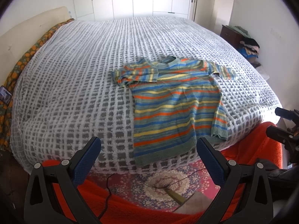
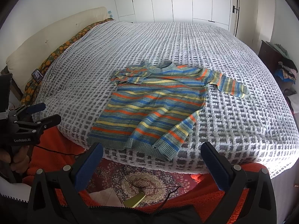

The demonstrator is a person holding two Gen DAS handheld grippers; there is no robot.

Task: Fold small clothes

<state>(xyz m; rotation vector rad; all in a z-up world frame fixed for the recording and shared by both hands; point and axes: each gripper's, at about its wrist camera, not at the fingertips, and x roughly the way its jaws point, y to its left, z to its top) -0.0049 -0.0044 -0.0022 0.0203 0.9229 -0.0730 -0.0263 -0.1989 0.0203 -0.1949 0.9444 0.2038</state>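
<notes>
A small striped knit sweater (image 1: pixel 173 104) (image 2: pixel 151 104) in blue, orange, yellow and green lies flat near the front edge of the bed (image 1: pixel 74 74) (image 2: pixel 233 74). One sleeve is bunched over the chest at the left shoulder. The other sleeve is folded down along the right side, its cuff near the hem. My left gripper (image 1: pixel 148 145) hangs open in front of the bed edge, just short of the hem, holding nothing. My right gripper (image 2: pixel 152 150) is open too, below the hem and cuff, with nothing between its fingers. Each gripper also shows at the edge of the other's view.
A white-and-grey waffle blanket covers the bed. A cream headboard (image 1: pixel 28 29) stands at the left, white wardrobe doors (image 2: pixel 186 0) behind. A dark nightstand with piled clothes (image 1: pixel 248 44) stands at the right. Below the bed edge lie an orange blanket (image 1: pixel 130 205), a patterned rug and a thin cable.
</notes>
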